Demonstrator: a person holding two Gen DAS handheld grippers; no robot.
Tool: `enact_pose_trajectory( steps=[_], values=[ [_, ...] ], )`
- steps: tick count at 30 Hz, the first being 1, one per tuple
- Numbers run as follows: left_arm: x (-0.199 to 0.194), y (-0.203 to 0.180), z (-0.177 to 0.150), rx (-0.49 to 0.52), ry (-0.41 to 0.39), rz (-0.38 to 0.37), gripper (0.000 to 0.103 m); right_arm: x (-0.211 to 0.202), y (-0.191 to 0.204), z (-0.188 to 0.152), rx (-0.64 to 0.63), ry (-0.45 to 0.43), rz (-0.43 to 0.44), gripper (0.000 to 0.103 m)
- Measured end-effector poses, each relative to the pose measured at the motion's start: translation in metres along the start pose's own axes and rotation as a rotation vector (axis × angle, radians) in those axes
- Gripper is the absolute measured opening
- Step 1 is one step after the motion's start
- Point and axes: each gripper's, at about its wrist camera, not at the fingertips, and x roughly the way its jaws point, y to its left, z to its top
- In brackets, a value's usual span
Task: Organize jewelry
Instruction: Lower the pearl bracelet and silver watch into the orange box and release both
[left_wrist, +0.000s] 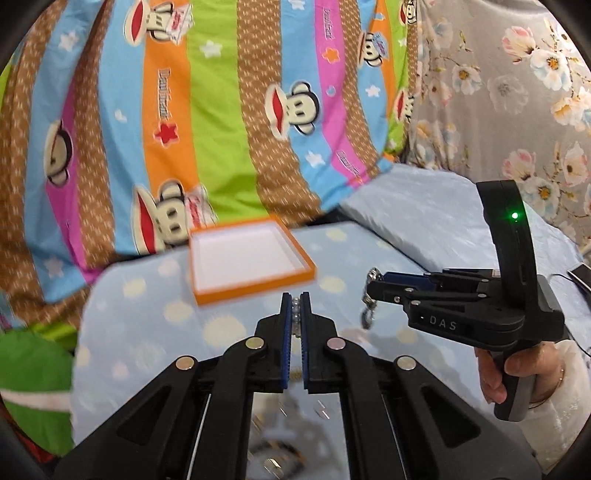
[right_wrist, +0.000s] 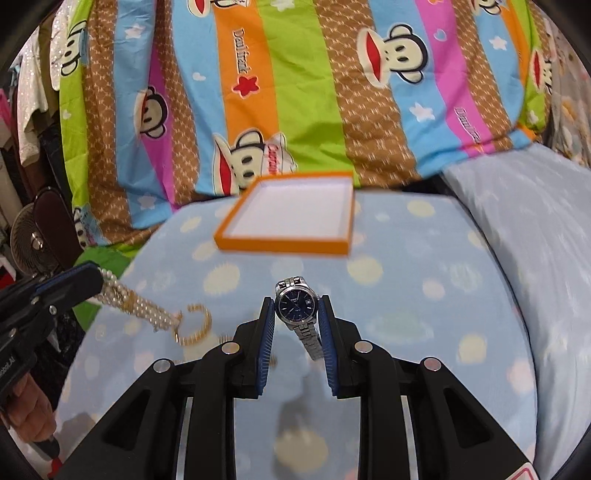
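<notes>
Two hand-held grippers hang above a pale blue, spotted cushion (right_wrist: 424, 258), both angled downward toward an orange-rimmed tray (right_wrist: 334, 248). The left gripper (left_wrist: 294, 301) has its blue pads pinched almost together on a pearl strand (left_wrist: 295, 308); from the right wrist view the same pearl strand (right_wrist: 147, 301) trails out of that claw toward 4 o'clock and ends at a gold ring-shaped piece (right_wrist: 195, 325) hanging off its tip. The right gripper (right_wrist: 297, 308) has its jaws set narrow, clamped on a wristwatch (right_wrist: 295, 302) with a dark blue dial facing the camera and a steel band dangling down between the pads. From the left wrist view, the right gripper (left_wrist: 373, 282) sits at 3 o'clock, held by a hand (left_wrist: 517, 369) wrapped around its grip.

The tray, white inside, lies at 12 o'clock of both claws, well apart from them, near the cushion's far edge. Behind it rises a striped cartoon-monkey blanket (right_wrist: 295, 92). A second pale blue pillow (right_wrist: 535, 240) borders the cushion at 2 o'clock. Open cushion surface stretches between grippers and tray.
</notes>
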Motion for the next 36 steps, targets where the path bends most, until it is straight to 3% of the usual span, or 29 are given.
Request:
enact_pose_trajectory(
  steps=[6,9,18,22,26,29,36],
  values=[
    [0.081,0.047,0.053,-0.033,0.006,0.023,0.003,0.067,-0.007,0.072,0.015,0.009,0.013,0.023],
    [0.131,0.070,0.069,-0.063,0.045,0.028,0.003,0.105,-0.012,0.097,0.025,0.030,0.007,0.023],
    [0.247,0.124,0.069,-0.147,0.165,0.056,0.003,0.209,-0.035,0.126,0.048,0.153,-0.067,0.023],
    [0.274,0.130,0.065,-0.134,0.198,0.081,0.003,0.241,-0.042,0.131,0.051,0.193,-0.090,0.023],
    [0.290,0.137,0.070,-0.141,0.190,0.111,0.005,0.257,-0.041,0.141,0.040,0.171,-0.100,0.024],
    [0.295,0.143,0.077,-0.165,0.160,0.117,0.006,0.257,-0.043,0.148,0.039,0.122,-0.107,0.036],
    [0.277,0.164,0.078,-0.222,0.121,0.158,0.031,0.227,-0.052,0.131,0.060,0.075,-0.060,0.038]
  ],
)
